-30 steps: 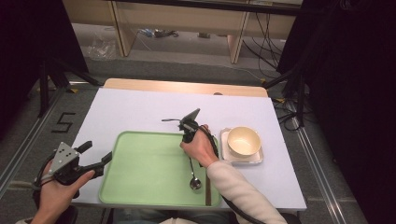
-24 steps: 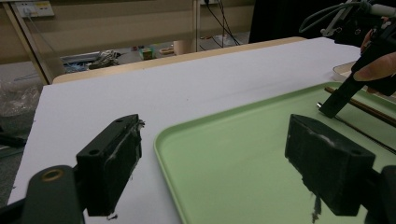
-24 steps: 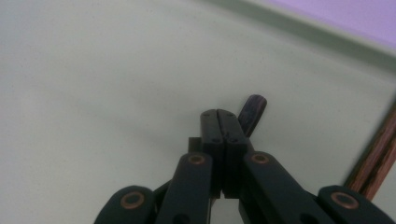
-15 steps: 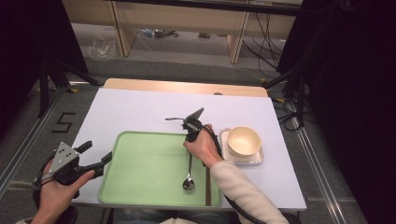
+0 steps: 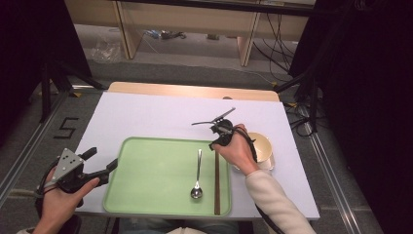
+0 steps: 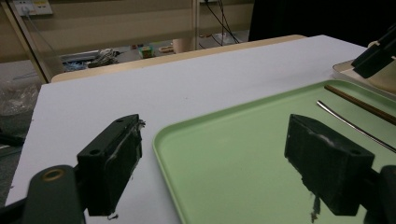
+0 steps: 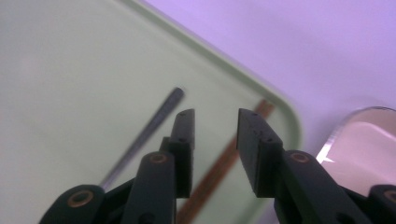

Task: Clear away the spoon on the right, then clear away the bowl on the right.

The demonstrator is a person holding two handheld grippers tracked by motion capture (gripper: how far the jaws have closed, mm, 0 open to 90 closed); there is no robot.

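Now the spoon [image 5: 197, 175] lies flat on the green tray [image 5: 146, 180], right of the tray's middle, bowl end toward the person, just left of a brown stick [image 5: 216, 183] lying along the tray's right edge. Above the tray's far right corner the right gripper [image 7: 212, 128] has just been opening its jaws, with nothing between them, a bowl [image 5: 260, 146] just beyond. By the tray's left edge the left gripper [image 6: 212, 156] is held spread wide, empty.
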